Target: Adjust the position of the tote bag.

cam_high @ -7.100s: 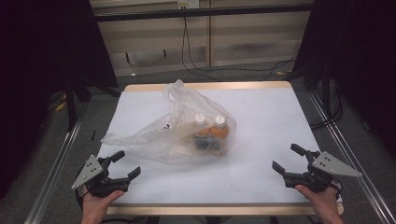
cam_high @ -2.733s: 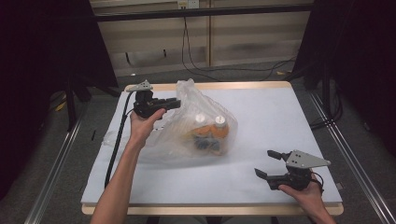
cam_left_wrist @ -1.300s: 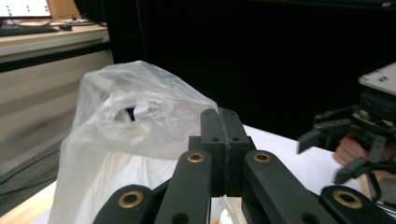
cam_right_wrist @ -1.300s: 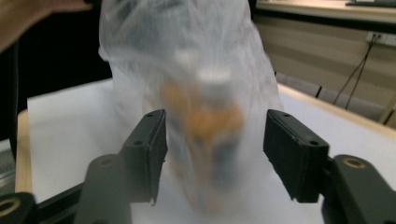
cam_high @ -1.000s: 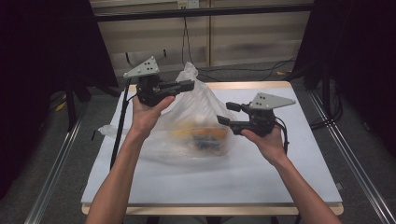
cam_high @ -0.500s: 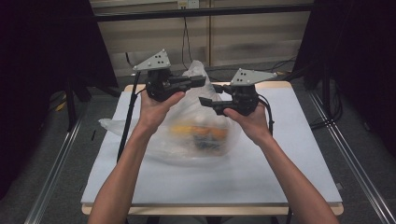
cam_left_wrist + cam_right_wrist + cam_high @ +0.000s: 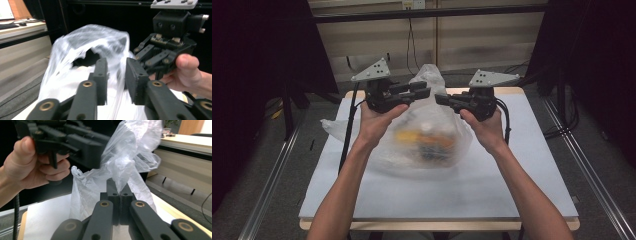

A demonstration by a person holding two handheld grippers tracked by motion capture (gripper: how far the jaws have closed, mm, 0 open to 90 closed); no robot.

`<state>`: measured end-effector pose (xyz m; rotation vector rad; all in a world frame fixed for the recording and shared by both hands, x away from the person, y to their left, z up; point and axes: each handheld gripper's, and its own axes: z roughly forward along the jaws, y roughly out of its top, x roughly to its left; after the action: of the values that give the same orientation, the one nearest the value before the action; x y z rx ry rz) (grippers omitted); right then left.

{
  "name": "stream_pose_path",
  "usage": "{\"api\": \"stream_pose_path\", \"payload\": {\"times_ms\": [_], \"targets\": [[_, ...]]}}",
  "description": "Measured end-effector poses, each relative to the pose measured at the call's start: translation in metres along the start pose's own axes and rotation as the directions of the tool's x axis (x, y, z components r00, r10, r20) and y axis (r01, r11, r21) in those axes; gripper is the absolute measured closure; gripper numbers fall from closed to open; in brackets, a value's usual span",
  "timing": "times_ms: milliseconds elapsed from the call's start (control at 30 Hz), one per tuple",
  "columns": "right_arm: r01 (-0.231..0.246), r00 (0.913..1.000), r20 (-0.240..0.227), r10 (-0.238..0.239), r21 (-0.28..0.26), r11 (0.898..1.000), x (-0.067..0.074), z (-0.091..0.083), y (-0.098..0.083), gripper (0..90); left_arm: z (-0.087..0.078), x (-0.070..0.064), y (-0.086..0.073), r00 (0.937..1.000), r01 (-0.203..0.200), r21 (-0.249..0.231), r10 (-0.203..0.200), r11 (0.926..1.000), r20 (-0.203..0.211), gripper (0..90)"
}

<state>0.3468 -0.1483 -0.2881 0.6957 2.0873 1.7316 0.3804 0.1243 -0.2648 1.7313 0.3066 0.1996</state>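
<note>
1. A clear plastic bag is sitting on the white table, and its top is being lifted up between two grippers.
2. The right gripper is pinching the bag's film. Its two black jaws have just been closing, and in the right gripper view they are pressed tight together with a twist of film sticking up out of them.
3. The left gripper is pointing at the bag from the other side. Its jaws have just been opening, and in the left gripper view they are standing a little apart.
4. Thin film is lying in the gap between the left jaws. I cannot tell if the pads are squeezing it.
5. The bag's open mouth is showing as a dark hole just past the left jaw tips.
6. In the high view, the two grippers are facing each other tip to tip, close together, with the bag's bunched top between them.
7. Orange and white things are lying in the bag's bottom, down below both sets of jaws. They are too blurry to name.
</note>
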Motion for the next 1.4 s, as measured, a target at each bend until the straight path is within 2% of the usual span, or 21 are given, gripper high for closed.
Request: {"api": "stream_pose_path", "payload": {"times_ms": [133, 200, 267, 333, 400, 467, 600, 667, 700, 767, 833, 933, 1033, 1067, 1100, 1133, 1167, 1267, 1300, 1333, 1400], "targets": [[0.015, 0.9998, 0.008, -0.015, 0.001, 1.000, -0.003, -0.008, -0.001, 90.0, -0.013, 0.001, -0.007, 0.9996, 0.006, -0.018, -0.006, 0.9998, -0.026, 64.3], [0.018, 0.9997, 0.019, -0.018, 0.005, 1.000, -0.005, -0.011, -0.002, 90.0, -0.025, 0.003, -0.013, 0.9991, 0.008, -0.025, -0.009, 0.9997, -0.041, 63.5], [0.008, 0.9998, 0.020, -0.008, -0.003, 1.000, -0.007, -0.014, -0.004, 90.0, -0.034, 0.005, -0.019, 0.9986, 0.038, -0.051, -0.040, 0.9980, -0.035, 62.1], [0.011, 0.9994, 0.032, -0.011, -0.003, 1.000, -0.008, -0.018, -0.005, 90.0, -0.041, 0.007, -0.026, 0.9960, 0.028, -0.030, -0.030, 0.9992, -0.084, 62.1], [0.011, 0.9992, 0.037, -0.011, -0.009, 1.000, -0.009, -0.022, -0.006, 90.0, -0.049, 0.008, -0.033, 0.9942, 0.045, -0.008, -0.046, 0.9990, -0.097, 61.0], [0.010, 0.9990, 0.043, -0.009, -0.019, 1.000, -0.011, -0.025, -0.007, 90.0, -0.057, 0.003, -0.039, 0.9944, 0.022, -0.007, -0.023, 0.9997, -0.103, 60.1], [-0.010, 0.9988, 0.047, 0.012, -0.049, 0.999, -0.016, -0.032, -0.009, 90.0, -0.071, 0.000, -0.050, 0.9908, 0.033, -0.008, -0.034, 0.9994, -0.131, 58.6], [-0.011, 0.9986, 0.052, 0.014, -0.061, 0.998, -0.017, -0.036, -0.010, 90.0, -0.077, 0.003, -0.055, 0.9879, 0.049, -0.006, -0.049, 0.9988, -0.147, 58.7], [-0.012, 0.9986, 0.051, 0.016, -0.066, 0.998, -0.017, -0.037, -0.010, 90.0, -0.079, 0.005, -0.056, 0.9839, 0.053, 0.011, -0.050, 0.9985, -0.171, 58.6], [-0.011, 0.9980, 0.062, 0.015, -0.066, 0.998, -0.017, -0.040, -0.009, 90.0, -0.086, 0.009, -0.060, 0.9812, 0.069, -0.005, -0.069, 0.9976, -0.180, 56.8], [-0.011, 0.9979, 0.063, 0.016, -0.074, 0.997, -0.017, -0.043, -0.008, 90.0, -0.095, 0.014, -0.064, 0.9730, 0.071, 0.003, -0.069, 0.9975, -0.220, 56.8], [-0.008, 0.9975, 0.070, 0.014, -0.078, 0.997, -0.018, -0.047, -0.006, 90.0, -0.107, 0.022, -0.069, 0.9622, 0.101, -0.017, -0.102, 0.9948, -0.253, 52.9], [-0.005, 0.9967, 0.080, 0.011, -0.077, 0.997, -0.018, -0.051, -0.006, 90.0, -0.119, 0.031, -0.075, 0.9439, 0.132, -0.032, -0.136, 0.9907, -0.301, 51.1], [-0.006, 0.9967, 0.080, 0.013, -0.079, 0.997, -0.018, -0.052, -0.007, 90.0, -0.122, 0.034, -0.078, 0.9428, 0.134, -0.043, -0.141, 0.9900, -0.302, 49.0], [-0.005, 0.9967, 0.081, 0.012, -0.079, 0.997, -0.018, -0.053, -0.008, 90.0, -0.124, 0.036, -0.079, 0.9377, 0.138, -0.044, -0.145, 0.9894, -0.316, 47.8], [-0.006, 0.9963, 0.085, 0.013, -0.084, 0.996, -0.018, -0.054, -0.008, 90.0, -0.126, 0.038, -0.081, 0.9371, 0.139, -0.046, -0.147, 0.9892, -0.317, 46.0], [-0.009, 0.9961, 0.087, 0.016, -0.084, 0.996, -0.019, -0.055, -0.009, 90.0, -0.128, 0.040, -0.083, 0.9306, 0.134, -0.027, -0.135, 0.9907, -0.340, 44.6], [-0.009, 0.9959, 0.089, 0.016, -0.088, 0.996, -0.019, -0.058, -0.010, 90.0, -0.134, 0.047, -0.091, 0.9183, 0.161, -0.036, -0.163, 0.9863, -0.361, 40.4], [-0.007, 0.9958, 0.091, 0.015, -0.087, 0.996, -0.019, -0.058, -0.010, 90.0, -0.135, 0.049, -0.094, 0.9047, 0.176, -0.027, -0.172, 0.9841, -0.390, 38.8], [-0.009, 0.9955, 0.093, 0.017, -0.088, 0.996, -0.019, -0.059, -0.011, 90.0, -0.137, 0.053, -0.098, 0.8984, 0.186, -0.015, -0.176, 0.9825, -0.402, 36.5], [-0.007, 0.9954, 0.095, 0.016, -0.090, 0.996, -0.019, -0.061, -0.011, 90.0, -0.137, 0.058, -0.106, 0.8825, 0.214, -0.026, -0.205, 0.9764, -0.423, 33.0]]}}
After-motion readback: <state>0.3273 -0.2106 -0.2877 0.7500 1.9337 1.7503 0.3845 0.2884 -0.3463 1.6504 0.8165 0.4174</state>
